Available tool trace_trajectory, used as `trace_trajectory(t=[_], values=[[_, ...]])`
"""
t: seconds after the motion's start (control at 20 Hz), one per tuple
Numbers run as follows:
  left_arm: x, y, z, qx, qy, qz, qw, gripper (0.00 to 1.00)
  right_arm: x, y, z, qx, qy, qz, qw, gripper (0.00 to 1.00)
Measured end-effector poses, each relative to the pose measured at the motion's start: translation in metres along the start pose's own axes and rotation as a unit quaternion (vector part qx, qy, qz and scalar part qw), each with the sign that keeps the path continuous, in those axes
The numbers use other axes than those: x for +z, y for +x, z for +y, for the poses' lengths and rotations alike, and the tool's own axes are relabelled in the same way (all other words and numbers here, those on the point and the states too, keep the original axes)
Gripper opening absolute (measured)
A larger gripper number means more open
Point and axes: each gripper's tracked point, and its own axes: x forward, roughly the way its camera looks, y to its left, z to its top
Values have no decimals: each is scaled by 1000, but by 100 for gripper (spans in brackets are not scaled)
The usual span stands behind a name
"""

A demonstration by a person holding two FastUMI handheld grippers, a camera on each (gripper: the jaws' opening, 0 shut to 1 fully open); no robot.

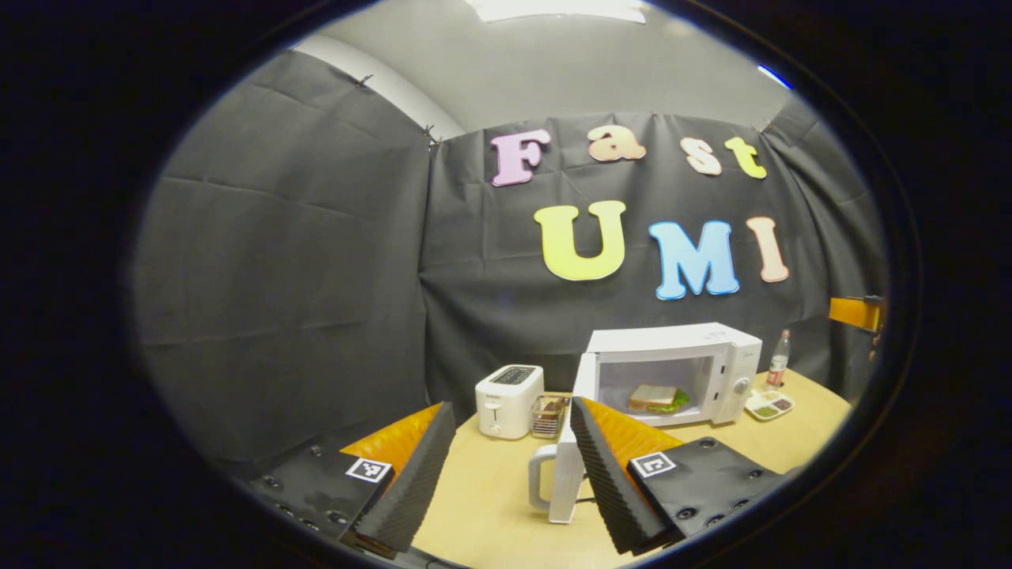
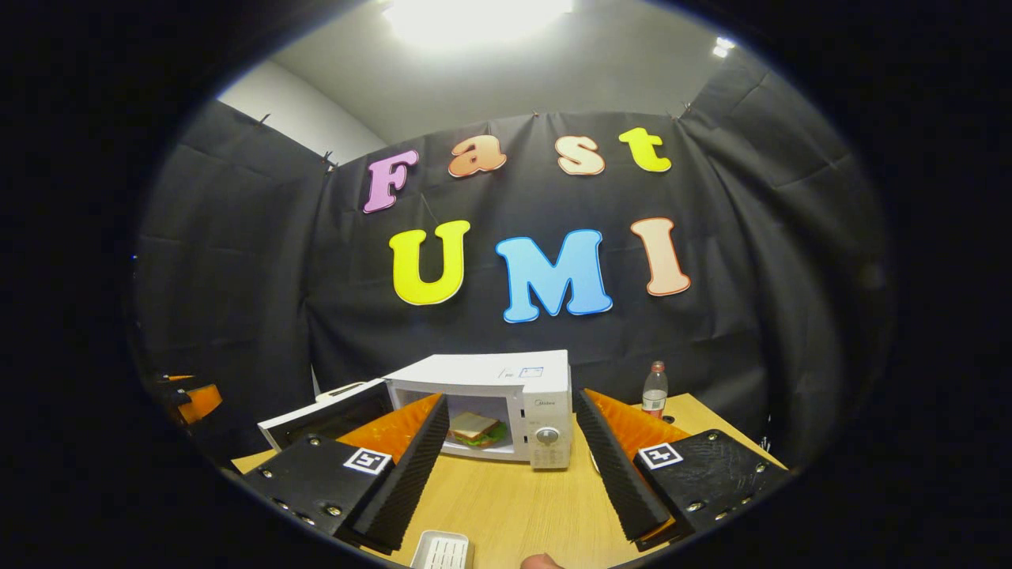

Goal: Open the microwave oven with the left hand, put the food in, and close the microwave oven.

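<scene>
With the sandwich (image 1: 656, 397) already lying inside the microwave (image 1: 672, 371) cavity, looks like only the closing step left. Door (image 1: 568, 458) swung wide out from the microwave's front, its handle (image 1: 539, 478) toward the left gripper (image 1: 512, 466), presumably left that way to clear a path for loading. Jaws of the left gripper spread wide, holding nothing, the door's edge just beside one finger: well placed, by this reading, to push the door back toward the microwave. Right gripper (image 2: 510, 462) facing the microwave front, apart from it, jaws likewise wide and empty, probably drawn back to stay clear of the door's swing. Toaster (image 1: 508, 400) and a small wire rack (image 1: 548, 416) beside the microwave's hinge side; bottle (image 1: 779, 358) and divided dish (image 1: 769, 405) on its control-panel side, all on the worktop (image 1: 490, 506) outside the door's arc. Small white ribbed tray (image 2: 443, 550) near the right gripper, well apart from the microwave.
</scene>
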Motion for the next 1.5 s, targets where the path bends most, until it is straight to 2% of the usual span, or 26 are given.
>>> trace_trajectory(t=[0.1,0.35,0.5,0.6,0.65,1.05,1.1,1.25,1.35,1.5], values=[[0,-3,-1,-1,0,1,1000,89,-3,-8,0,2,7,3,1000,98],[-10,9,3,-11,3,12,1000,42,-2,-13,3,6,5,9,1000,98],[-22,18,6,-18,-13,20,1000,8,4,-9,10,9,10,4,1000,98],[-29,27,12,-15,-13,22,1000,12,10,-7,13,10,9,-5,1000,98],[-35,35,9,-21,-12,26,999,7,13,-5,14,8,7,-10,1000,98],[-99,78,3,-40,-10,78,996,10,19,5,18,-9,-2,-17,1000,98],[-107,85,4,-40,-9,86,995,7,19,6,18,-13,0,-19,1000,97],[-125,96,0,-47,-10,106,993,7,18,9,16,-23,1,-17,1000,98],[-131,98,-6,-53,-6,114,992,10,17,10,13,-27,-4,-15,1000,98],[-132,97,-14,-60,-2,119,991,7,15,8,11,-35,-2,-11,999,98]])
